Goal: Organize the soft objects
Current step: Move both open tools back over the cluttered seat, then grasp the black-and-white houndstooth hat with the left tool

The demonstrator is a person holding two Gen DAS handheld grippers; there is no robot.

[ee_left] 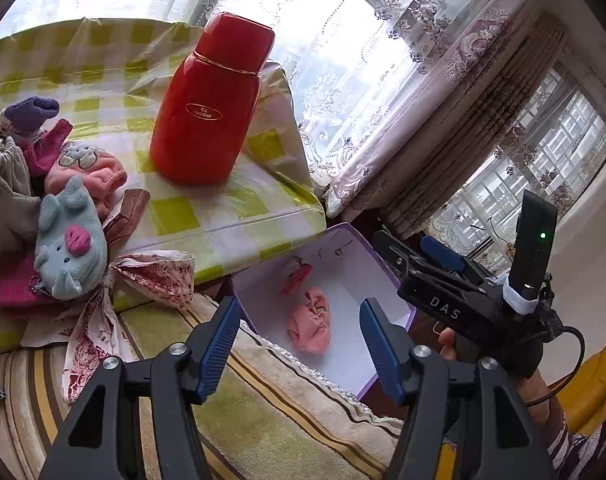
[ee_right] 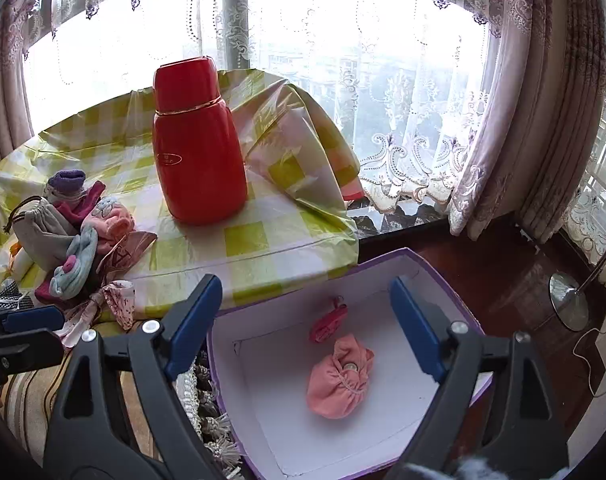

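A purple box with a white inside (ee_right: 439, 280) stands below the table's edge. In it lie a pink drawstring pouch (ee_right: 339, 380) and a small red pouch (ee_right: 329, 322). My right gripper (ee_right: 305, 292) hangs open above the box, nothing between its fingers. My left gripper (ee_left: 301, 312) is open too, over the box's near edge (ee_left: 367, 390) and the pink pouch (ee_left: 310, 326). On the table's left a pile holds a grey pig plush (ee_left: 71, 244), pink cloth (ee_left: 91, 168), a purple sock (ee_left: 33, 110), a grey bag (ee_right: 43, 228) and patterned cloth (ee_left: 155, 276).
A tall red flask (ee_left: 211, 108) stands on the yellow-checked tablecloth (ee_left: 175, 216). A striped cushion (ee_left: 263, 420) lies under my left gripper. Lace curtains and windows close the back. A lamp base (ee_right: 569, 300) sits on the dark floor at right.
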